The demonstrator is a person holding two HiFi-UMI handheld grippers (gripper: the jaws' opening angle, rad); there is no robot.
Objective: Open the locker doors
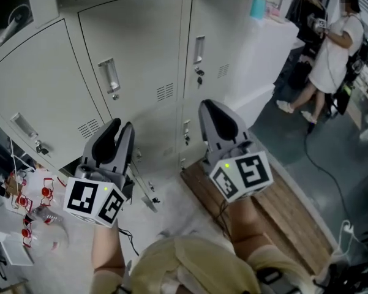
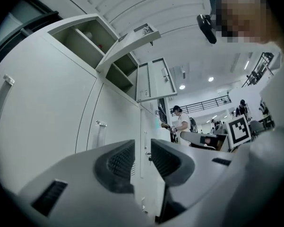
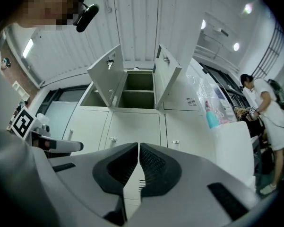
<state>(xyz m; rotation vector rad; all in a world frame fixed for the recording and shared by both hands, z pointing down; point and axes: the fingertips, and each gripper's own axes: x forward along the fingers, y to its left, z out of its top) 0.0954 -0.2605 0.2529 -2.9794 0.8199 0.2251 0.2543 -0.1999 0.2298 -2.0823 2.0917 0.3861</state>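
The locker bank (image 1: 141,54) stands right in front of you, and the doors at your level are all shut. 3 of their handles show in the head view: one at the left (image 1: 24,126), one in the middle (image 1: 110,77) and one at the right (image 1: 199,51). Higher up, the right gripper view shows 2 open doors (image 3: 105,77) swung out to either side of bare compartments (image 3: 138,86).

Both your hands point at the bank, tipped a little upward, and neither touches a door. Your left gripper (image 1: 119,127) sits rolled to one side below the middle handle. Its jaws are narrowly apart, with nothing between them. Your right gripper (image 1: 211,112) is just in front of the lower doors under the right handle. Its jaws are drawn together to a sliver and hold nothing.

To the right, the bank ends against a white cabinet (image 1: 269,48) with a teal bottle (image 1: 258,7) on top. A wooden board (image 1: 281,213) lies on the floor under your right hand. Past it, a cable (image 1: 321,170) runs across open floor towards a person in white (image 1: 337,48), who is well apart from you. On your left, red-and-white clutter (image 1: 30,207) crowds the floor near the bank's foot.
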